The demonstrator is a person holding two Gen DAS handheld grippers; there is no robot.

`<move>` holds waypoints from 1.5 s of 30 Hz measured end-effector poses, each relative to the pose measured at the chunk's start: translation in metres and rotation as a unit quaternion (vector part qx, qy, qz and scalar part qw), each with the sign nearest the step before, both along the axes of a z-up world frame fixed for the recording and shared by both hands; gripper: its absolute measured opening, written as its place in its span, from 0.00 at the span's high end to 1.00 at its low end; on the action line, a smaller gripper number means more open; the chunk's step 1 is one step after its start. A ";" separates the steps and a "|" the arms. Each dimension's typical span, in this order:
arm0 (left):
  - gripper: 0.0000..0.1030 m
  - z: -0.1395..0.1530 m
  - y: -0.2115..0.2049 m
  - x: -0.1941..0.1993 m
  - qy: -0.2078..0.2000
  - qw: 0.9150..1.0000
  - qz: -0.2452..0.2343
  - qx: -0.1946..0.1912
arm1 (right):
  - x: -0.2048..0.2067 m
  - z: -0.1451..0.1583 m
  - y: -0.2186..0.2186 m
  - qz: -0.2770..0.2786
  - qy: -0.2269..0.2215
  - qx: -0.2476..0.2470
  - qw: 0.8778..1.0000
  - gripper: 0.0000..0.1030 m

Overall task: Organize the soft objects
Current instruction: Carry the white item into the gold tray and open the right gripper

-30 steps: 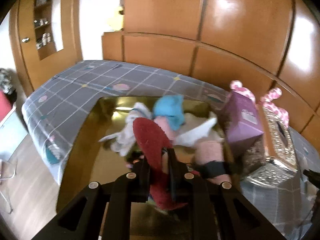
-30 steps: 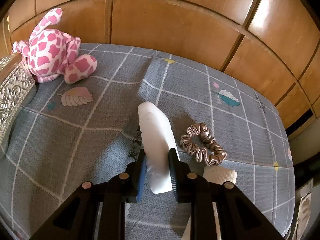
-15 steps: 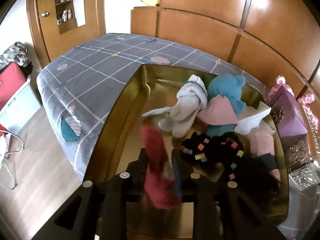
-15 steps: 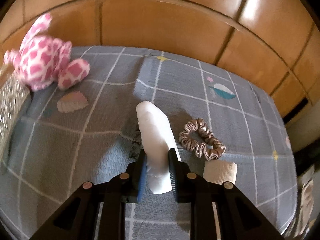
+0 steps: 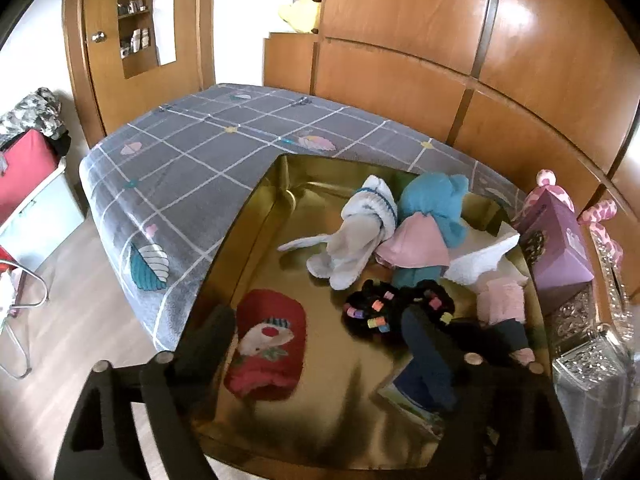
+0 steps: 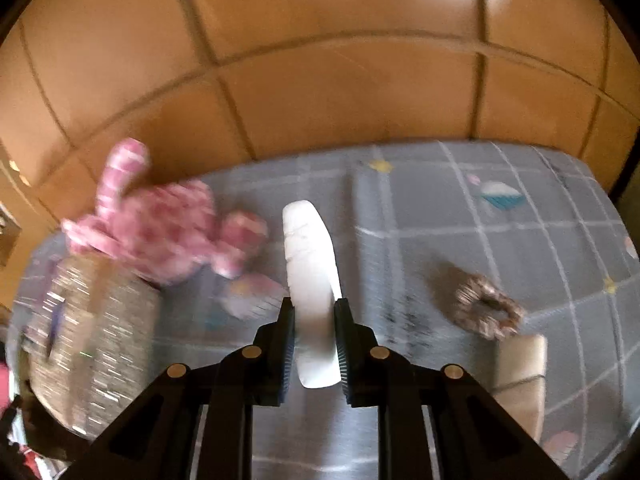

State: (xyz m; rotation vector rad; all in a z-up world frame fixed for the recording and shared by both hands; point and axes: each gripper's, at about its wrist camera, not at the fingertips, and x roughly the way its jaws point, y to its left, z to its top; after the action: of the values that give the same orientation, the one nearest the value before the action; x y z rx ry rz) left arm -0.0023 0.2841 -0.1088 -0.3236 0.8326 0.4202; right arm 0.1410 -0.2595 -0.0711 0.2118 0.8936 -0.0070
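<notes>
Left wrist view: left gripper (image 5: 320, 344) opening wide over shiny gold tray (image 5: 256, 208), red embroidered sock (image 5: 266, 344) lying loose inside between the jaws, untouched. Right wrist view: right gripper (image 6: 314, 344) clamped tight on white folded soft pad (image 6: 310, 264), beyond that tray, above grey checked bedsheet (image 6: 480, 240).

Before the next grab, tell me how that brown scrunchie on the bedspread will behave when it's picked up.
The brown scrunchie looks like gathered fabric in a loose ring, so it will probably squash flat between the pads and droop rather than hold shape. It seems light for its size. Lying flat on the bedspread, it is unlikely to roll, though a shallow pinch might snag the sheet.
</notes>
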 end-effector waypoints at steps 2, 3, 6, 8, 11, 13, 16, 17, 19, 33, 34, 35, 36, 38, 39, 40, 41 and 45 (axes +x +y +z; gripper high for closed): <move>0.07 0.005 -0.003 -0.002 -0.003 1.000 0.005 0.005 | 0.003 0.015 0.018 0.016 -0.020 0.007 1.000 0.83; 0.05 0.007 -0.003 -0.003 -0.006 1.000 0.009 0.009 | 0.005 0.022 0.027 0.025 -0.028 0.011 0.999 0.83; 0.00 0.013 -0.005 -0.005 -0.010 1.000 0.010 0.014 | 0.013 0.044 0.058 0.056 -0.051 0.024 0.997 0.83; 0.00 0.016 -0.005 -0.007 -0.018 1.000 0.011 0.010 | 0.019 0.054 0.083 0.079 -0.061 0.030 0.995 0.83; 0.00 0.022 -0.007 -0.012 -0.033 0.999 0.017 0.021 | 0.023 0.068 0.121 0.116 -0.077 0.048 0.989 0.83; 0.00 0.025 -0.007 -0.014 -0.039 0.999 0.021 0.031 | 0.023 0.078 0.151 0.153 -0.089 0.069 0.982 0.83; 0.00 0.029 -0.003 -0.017 -0.043 0.998 0.029 0.039 | 0.014 0.085 0.197 0.219 -0.094 0.092 0.967 0.83; 0.00 0.029 -0.002 -0.018 -0.045 0.998 0.031 0.040 | 0.010 0.084 0.210 0.238 -0.094 0.096 0.962 0.83; 0.00 0.030 0.001 -0.020 -0.047 0.997 0.037 0.042 | 0.001 0.081 0.237 0.274 -0.086 0.108 0.952 0.83; 0.00 0.035 0.018 -0.027 -0.059 0.995 0.069 0.038 | -0.048 -0.032 0.360 0.393 0.076 0.109 0.910 0.72; 0.00 0.035 0.017 -0.028 -0.063 0.995 0.066 0.038 | -0.051 -0.034 0.362 0.392 0.079 0.101 0.911 0.64; 0.00 0.037 0.015 -0.028 -0.071 0.995 0.062 0.040 | -0.054 -0.035 0.361 0.392 0.079 0.096 0.911 0.62; 0.00 0.038 0.013 -0.029 -0.077 0.994 0.058 0.043 | -0.057 -0.035 0.357 0.393 0.075 0.095 0.911 0.59; 0.00 0.039 0.009 -0.027 -0.081 0.994 0.051 0.049 | -0.062 -0.030 0.352 0.390 0.060 0.089 0.914 0.58; 0.00 0.039 0.007 -0.027 -0.081 0.994 0.049 0.049 | -0.062 -0.028 0.349 0.390 0.054 0.085 0.915 0.57; 0.00 0.040 0.006 -0.026 -0.082 0.994 0.045 0.047 | -0.065 -0.025 0.347 0.391 0.044 0.080 0.916 0.57; 0.00 0.039 0.004 -0.026 -0.083 0.995 0.039 0.043 | -0.066 -0.020 0.347 0.390 0.037 0.073 0.917 0.57; 0.00 0.041 -0.001 -0.025 -0.082 0.996 0.029 0.032 | -0.076 -0.011 0.340 0.379 -0.001 0.028 0.925 0.42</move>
State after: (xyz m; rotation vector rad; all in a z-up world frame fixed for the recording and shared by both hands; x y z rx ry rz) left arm -0.0268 0.2835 -0.0680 -0.3177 0.6493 0.4668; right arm 0.0647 0.0804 -0.0823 -0.0932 0.9275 0.7395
